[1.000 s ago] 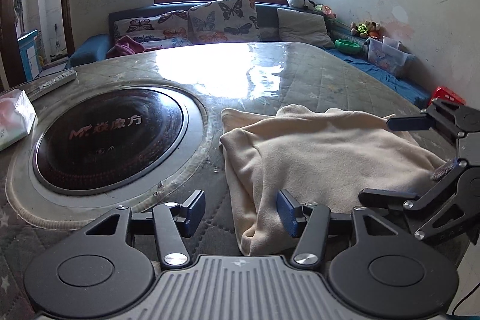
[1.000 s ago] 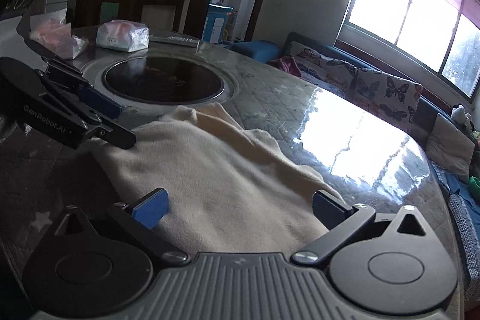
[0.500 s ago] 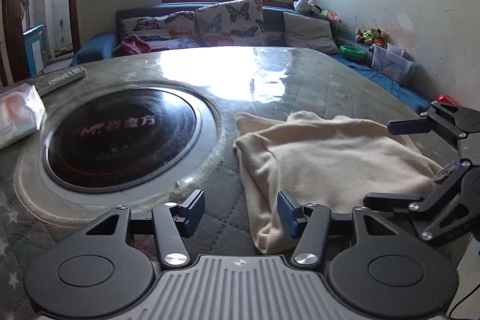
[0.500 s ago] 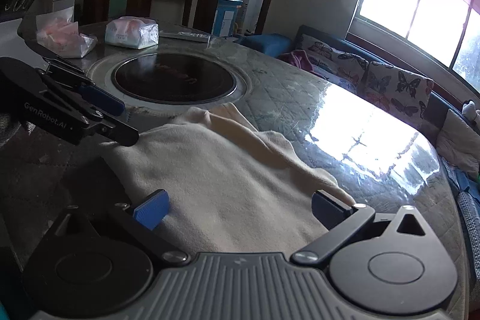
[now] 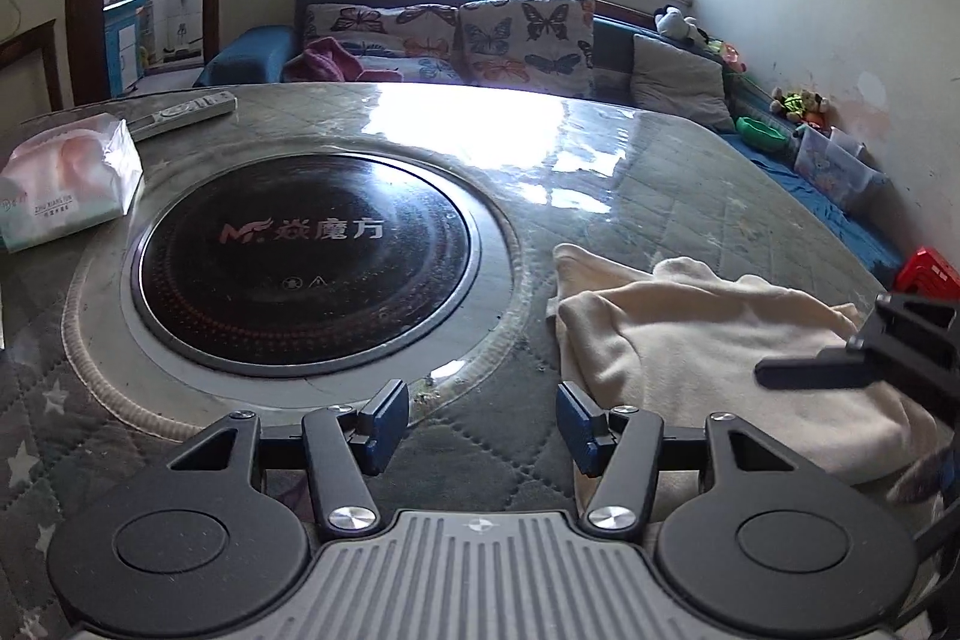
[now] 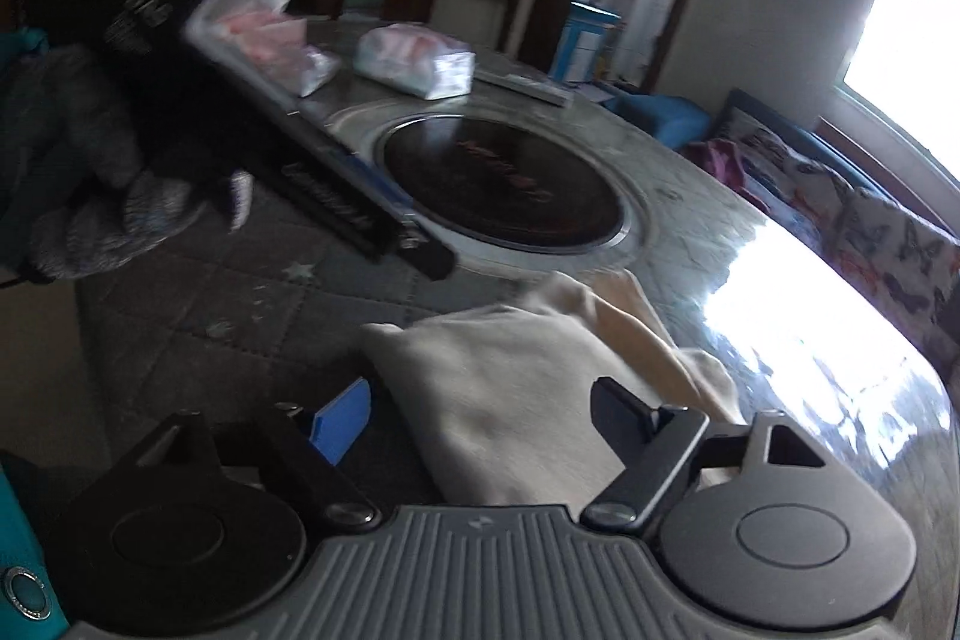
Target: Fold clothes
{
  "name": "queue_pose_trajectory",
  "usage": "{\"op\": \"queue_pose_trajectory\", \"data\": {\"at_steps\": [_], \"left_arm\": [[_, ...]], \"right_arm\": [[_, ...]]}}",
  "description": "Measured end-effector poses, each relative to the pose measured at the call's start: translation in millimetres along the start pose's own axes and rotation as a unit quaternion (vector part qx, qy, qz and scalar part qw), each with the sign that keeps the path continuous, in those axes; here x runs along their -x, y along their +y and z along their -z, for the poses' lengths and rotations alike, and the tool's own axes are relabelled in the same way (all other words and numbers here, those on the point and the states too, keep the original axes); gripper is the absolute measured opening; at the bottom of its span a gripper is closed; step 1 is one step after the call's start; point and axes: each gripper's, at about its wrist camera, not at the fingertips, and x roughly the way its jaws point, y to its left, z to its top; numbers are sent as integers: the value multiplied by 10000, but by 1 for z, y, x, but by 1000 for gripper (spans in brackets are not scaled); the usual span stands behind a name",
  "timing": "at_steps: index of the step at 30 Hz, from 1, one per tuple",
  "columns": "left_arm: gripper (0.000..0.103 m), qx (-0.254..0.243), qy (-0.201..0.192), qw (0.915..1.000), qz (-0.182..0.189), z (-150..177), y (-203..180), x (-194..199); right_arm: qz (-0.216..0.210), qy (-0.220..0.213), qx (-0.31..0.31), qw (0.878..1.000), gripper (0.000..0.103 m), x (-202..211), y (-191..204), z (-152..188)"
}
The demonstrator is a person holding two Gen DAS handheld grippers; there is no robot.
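A cream folded garment (image 5: 708,340) lies on the quilted table cover to the right of the cooktop. My left gripper (image 5: 483,424) is open over bare cover just left of the garment's near corner, with nothing between its fingers. In the right wrist view the garment (image 6: 510,382) lies below my right gripper (image 6: 480,421). Its jaws are closing, its pads stand apart from the fabric, and the blue left pad (image 6: 342,421) is off the cloth's edge. The right gripper (image 5: 870,352) also shows blurred at the left wrist view's right edge, over the garment.
A round black cooktop (image 5: 300,256) is set into the table. A tissue pack (image 5: 66,184) and a remote (image 5: 180,109) lie at the far left. A sofa with butterfly cushions (image 5: 480,34) stands behind. A gloved hand (image 6: 90,208) holds the left gripper (image 6: 360,214).
The left gripper shifted left, off the garment's corner. The right gripper's jaws narrowed, and it rolled and moved toward the garment's near left corner. The garment stays put.
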Motion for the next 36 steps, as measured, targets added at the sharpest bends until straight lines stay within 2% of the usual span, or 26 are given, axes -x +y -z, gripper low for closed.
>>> {"op": "queue_pose_trajectory", "data": {"at_steps": [3, 7, 11, 13, 15, 16, 19, 25, 30, 32, 36], "left_arm": [[58, 115, 39, 9999, -4, -2, 3, -2], [59, 217, 74, 9997, 36, -1, 4, -3], [63, 359, 102, 9993, 81, -2, 7, -4], [65, 451, 109, 9988, 137, -3, 8, -3], [65, 554, 109, 9982, 202, -5, 9, -3], [65, 609, 108, 9978, 238, -6, 10, -3], [67, 838, 115, 9957, 389, -8, 12, -2], [68, 1269, 191, 9891, 723, -12, 11, -3], [71, 1809, 314, 9775, 1039, -12, 12, -9], [71, 1868, 327, 9766, 1018, -12, 10, -10], [71, 1741, 297, 9807, 839, -12, 6, -10]], "right_arm": [[-157, 66, 288, 9994, 62, -9, 12, -7], [-247, 182, 550, 9980, 56, -20, 21, -11], [-115, 266, 795, 9964, 51, -25, 29, -11], [-31, 286, 789, 9965, 38, -27, 29, -12], [-5, 279, 704, 9971, 32, -27, 25, -14], [-36, 253, 633, 9977, 26, -26, 23, -14], [-123, 178, 393, 9990, 21, -24, 16, -16], [-343, -8, -304, 9989, 18, -15, -4, -19], [-397, -200, -745, 9962, 17, -4, -20, -17], [-368, -235, -801, 9958, 17, -3, -23, -17], [-429, -155, -614, 9971, 17, -5, -17, -16]]}}
